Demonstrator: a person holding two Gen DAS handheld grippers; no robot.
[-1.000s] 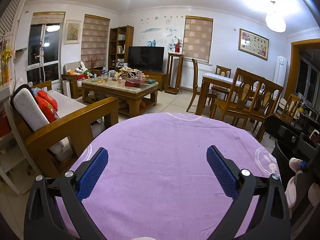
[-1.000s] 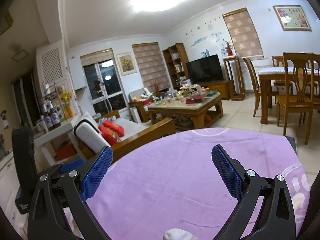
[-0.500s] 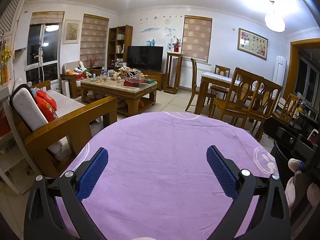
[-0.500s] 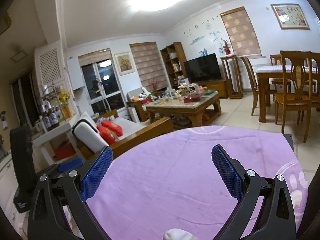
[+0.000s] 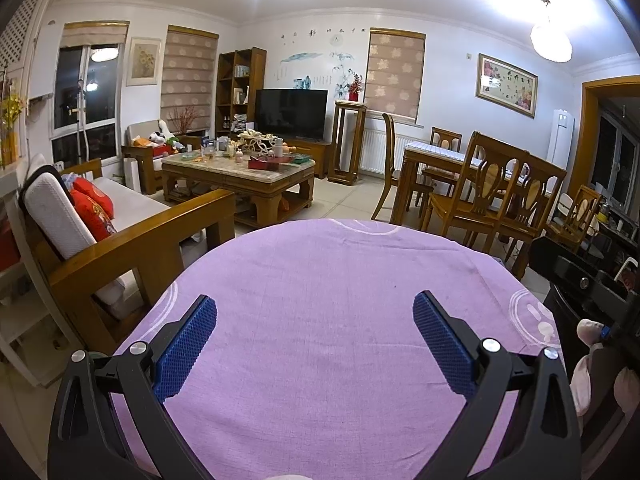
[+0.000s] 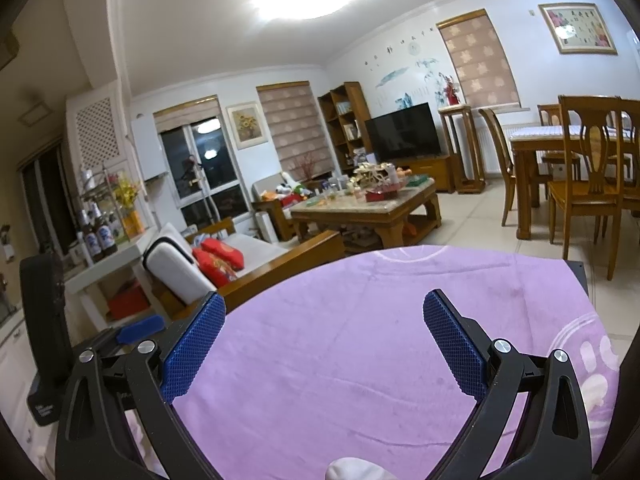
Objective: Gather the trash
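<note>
No trash shows in either view, so which way it lies from either tool cannot be told. The left tool [image 5: 315,334] and right tool [image 6: 324,332] both hover spread wide, holding nothing, over the purple-clothed surface [image 5: 328,264]. Beyond stand a sofa [image 5: 100,216], coffee table [image 5: 240,172] and dining chairs [image 5: 496,196].

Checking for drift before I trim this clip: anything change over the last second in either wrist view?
Barely. The right claw tipped down slightly, so the room sits higher in its view. The left claw held almost still. Both stayed wide open and empty over the purple tablecloth; nothing was grasped or released.
</note>
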